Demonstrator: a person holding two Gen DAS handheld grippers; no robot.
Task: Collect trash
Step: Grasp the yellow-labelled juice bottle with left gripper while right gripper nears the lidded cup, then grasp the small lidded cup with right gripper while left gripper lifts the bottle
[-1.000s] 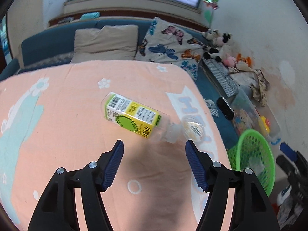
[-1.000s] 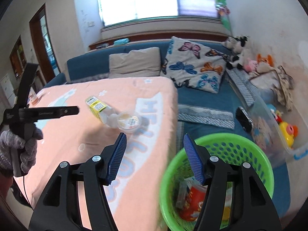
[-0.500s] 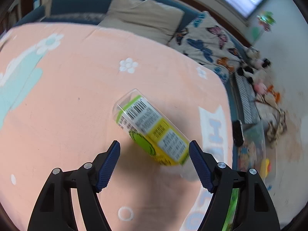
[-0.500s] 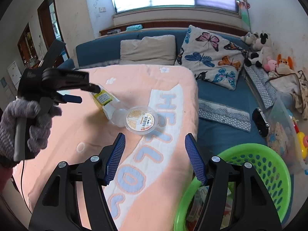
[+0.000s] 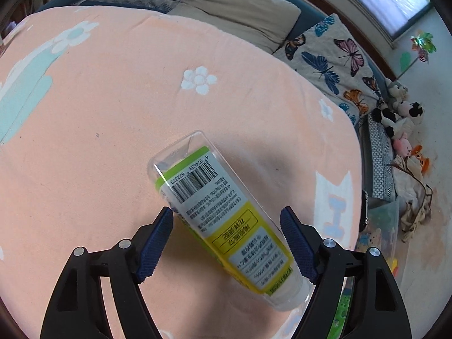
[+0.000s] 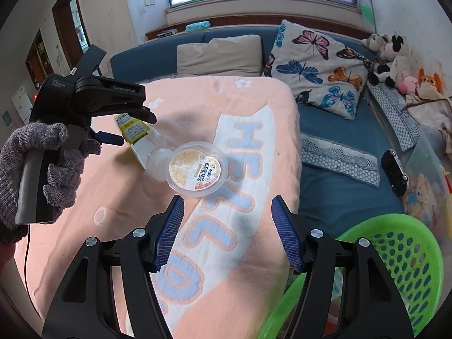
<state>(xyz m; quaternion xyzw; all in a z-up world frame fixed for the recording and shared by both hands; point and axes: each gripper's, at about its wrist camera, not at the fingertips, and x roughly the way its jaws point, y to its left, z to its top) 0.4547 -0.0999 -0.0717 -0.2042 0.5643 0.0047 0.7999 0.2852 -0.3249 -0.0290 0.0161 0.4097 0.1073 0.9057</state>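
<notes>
A clear bottle (image 5: 223,214) with a yellow and green label lies on its side on the pink blanket (image 5: 113,99). My left gripper (image 5: 226,217) points down over it. Its jaws are opening, the bottle lies slantwise between the blue pads, and I see no pad pressing on it. The right wrist view shows that bottle (image 6: 135,131) under the left gripper (image 6: 131,128), which a gloved hand (image 6: 56,163) holds. Beside the bottle's neck lies a round clear cup (image 6: 196,169) with a yellow label. My right gripper (image 6: 226,220) hovers open just short of the cup, with nothing between its fingers.
A green plastic basket (image 6: 395,257) with some trash in it stands at the lower right, off the blanket's edge. Behind the blanket are a beige pillow (image 6: 220,53) and a butterfly cushion (image 6: 319,70). Plush toys (image 6: 389,53) and a black toy car (image 6: 394,175) lie to the right.
The left gripper has dropped over the bottle, rolled and spread wider, so the bottle now lies between its fingers. The right gripper has swung from above the basket towards the cup and sunk.
</notes>
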